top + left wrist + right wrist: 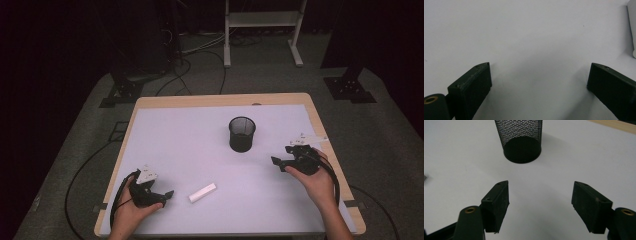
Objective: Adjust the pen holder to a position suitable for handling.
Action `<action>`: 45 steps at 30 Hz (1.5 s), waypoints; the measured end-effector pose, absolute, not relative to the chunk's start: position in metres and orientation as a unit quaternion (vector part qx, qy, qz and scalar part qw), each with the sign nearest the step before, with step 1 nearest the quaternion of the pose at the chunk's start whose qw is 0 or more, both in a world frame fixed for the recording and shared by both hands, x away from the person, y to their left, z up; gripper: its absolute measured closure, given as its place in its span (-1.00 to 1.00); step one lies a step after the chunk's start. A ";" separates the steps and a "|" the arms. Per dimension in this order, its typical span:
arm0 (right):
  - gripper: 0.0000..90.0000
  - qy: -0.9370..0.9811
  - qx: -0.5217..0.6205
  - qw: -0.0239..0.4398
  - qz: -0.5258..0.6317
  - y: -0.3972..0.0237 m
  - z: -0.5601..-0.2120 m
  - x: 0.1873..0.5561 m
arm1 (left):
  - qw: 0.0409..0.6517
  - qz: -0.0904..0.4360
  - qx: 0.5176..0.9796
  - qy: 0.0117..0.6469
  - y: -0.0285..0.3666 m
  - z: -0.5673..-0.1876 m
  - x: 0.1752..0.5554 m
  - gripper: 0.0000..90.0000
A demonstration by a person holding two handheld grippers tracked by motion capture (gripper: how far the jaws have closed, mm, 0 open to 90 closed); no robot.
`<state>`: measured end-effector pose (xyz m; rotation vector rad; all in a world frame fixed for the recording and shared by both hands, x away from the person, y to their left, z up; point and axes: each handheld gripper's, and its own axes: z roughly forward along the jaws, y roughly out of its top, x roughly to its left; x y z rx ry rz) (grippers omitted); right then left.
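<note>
From above we see the white stick [202, 192] lying just beside the left gripper [167, 194]. The right gripper [540, 195] faces the mesh cup [520, 140]; contents unclear. Both grippers gape with nothing between their jaws.

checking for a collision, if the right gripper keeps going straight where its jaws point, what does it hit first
Most likely the black mesh cup. In the right gripper view it stands upright on the white table top, dead ahead of the right gripper, with bare surface between; how far off is unclear.
</note>
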<state>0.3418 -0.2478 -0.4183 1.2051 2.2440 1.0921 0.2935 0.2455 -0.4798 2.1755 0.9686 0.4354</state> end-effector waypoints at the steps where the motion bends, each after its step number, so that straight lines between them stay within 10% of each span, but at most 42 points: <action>1: -0.34 0.796 0.427 0.184 0.387 -0.247 -0.417 0.343 | 0.353 0.168 0.841 0.374 0.245 -0.480 0.294 -0.90; 45: -0.06 0.812 0.417 0.154 0.379 -0.193 -0.376 0.432 | 0.353 0.168 0.841 0.374 0.246 -0.480 0.294 -0.90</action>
